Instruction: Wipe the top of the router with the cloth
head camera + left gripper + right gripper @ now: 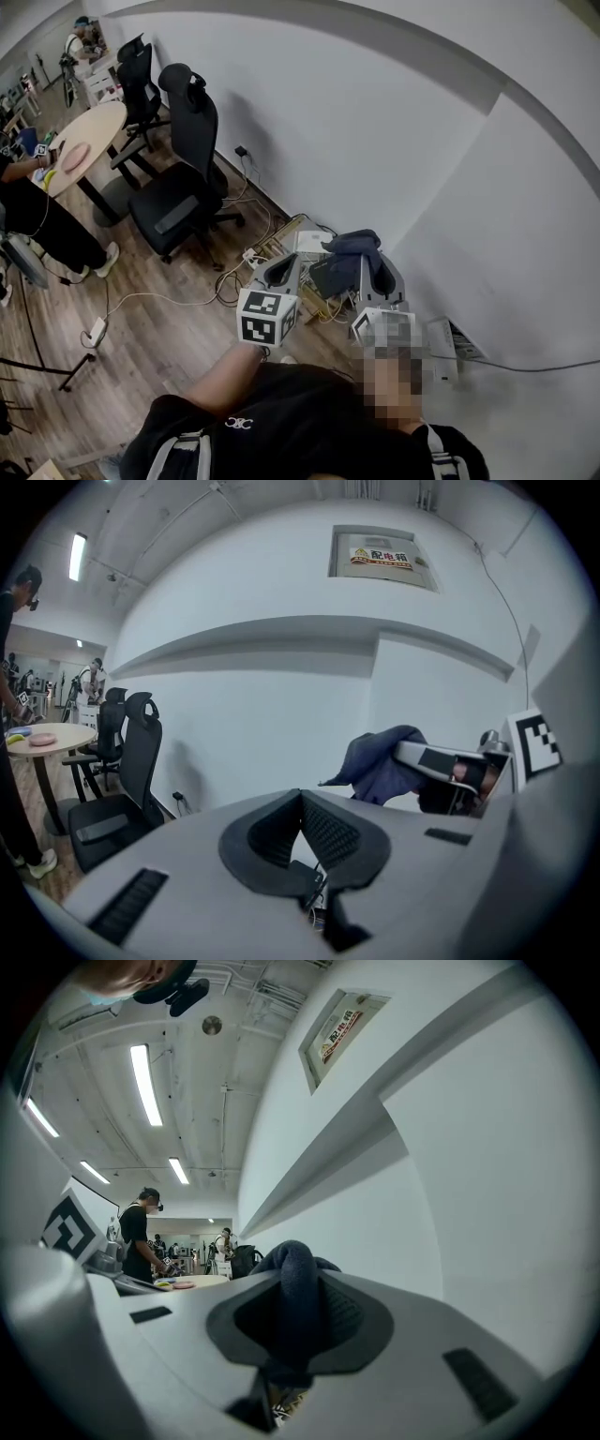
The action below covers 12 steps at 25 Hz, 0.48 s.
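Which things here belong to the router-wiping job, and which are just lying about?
Job in hand:
- cloth, clamped in the right gripper
- left gripper, shut and empty
- white box, possibly the router

Lying about:
- office chairs
- round table
- loose cables

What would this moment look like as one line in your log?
left claw: shut, empty | right claw: shut on cloth | phase: cloth held in air, no wiping contact
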Each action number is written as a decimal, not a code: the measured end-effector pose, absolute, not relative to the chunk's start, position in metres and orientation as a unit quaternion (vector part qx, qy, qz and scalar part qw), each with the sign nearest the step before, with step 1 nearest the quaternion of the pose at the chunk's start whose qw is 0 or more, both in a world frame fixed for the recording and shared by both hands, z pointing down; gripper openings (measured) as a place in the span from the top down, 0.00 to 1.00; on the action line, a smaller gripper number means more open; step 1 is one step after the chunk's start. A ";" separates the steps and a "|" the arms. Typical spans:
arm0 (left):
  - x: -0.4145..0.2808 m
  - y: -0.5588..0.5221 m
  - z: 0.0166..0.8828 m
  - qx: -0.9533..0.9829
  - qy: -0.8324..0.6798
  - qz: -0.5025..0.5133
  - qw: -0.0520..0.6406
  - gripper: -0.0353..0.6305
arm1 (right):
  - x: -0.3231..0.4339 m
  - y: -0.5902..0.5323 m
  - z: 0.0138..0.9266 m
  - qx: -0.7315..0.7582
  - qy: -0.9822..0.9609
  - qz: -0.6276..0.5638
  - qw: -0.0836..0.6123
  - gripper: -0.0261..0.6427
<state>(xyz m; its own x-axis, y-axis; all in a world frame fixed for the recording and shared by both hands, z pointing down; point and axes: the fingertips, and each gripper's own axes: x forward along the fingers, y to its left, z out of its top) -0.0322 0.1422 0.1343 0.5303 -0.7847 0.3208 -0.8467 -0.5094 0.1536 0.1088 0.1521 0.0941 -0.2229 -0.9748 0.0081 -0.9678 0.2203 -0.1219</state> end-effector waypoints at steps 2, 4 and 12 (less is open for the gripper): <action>-0.034 0.132 0.137 0.863 -0.468 0.109 0.155 0.94 | 0.105 0.143 0.095 -0.623 0.779 -0.058 0.033 0.90; -0.034 0.123 0.140 0.864 -0.464 0.112 0.161 0.94 | 0.104 0.137 0.098 -0.623 0.779 -0.063 0.030 0.90; -0.030 0.098 0.156 0.860 -0.462 0.120 0.179 0.94 | 0.107 0.106 0.113 -0.622 0.779 -0.077 0.016 0.90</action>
<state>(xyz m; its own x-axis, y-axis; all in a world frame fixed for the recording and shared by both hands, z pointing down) -0.0299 0.0980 0.1560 0.5439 -0.7526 0.3711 -0.8382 -0.5085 0.1972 0.1070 0.1058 0.1133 -0.2269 -0.9713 0.0708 -0.9666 0.2156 -0.1388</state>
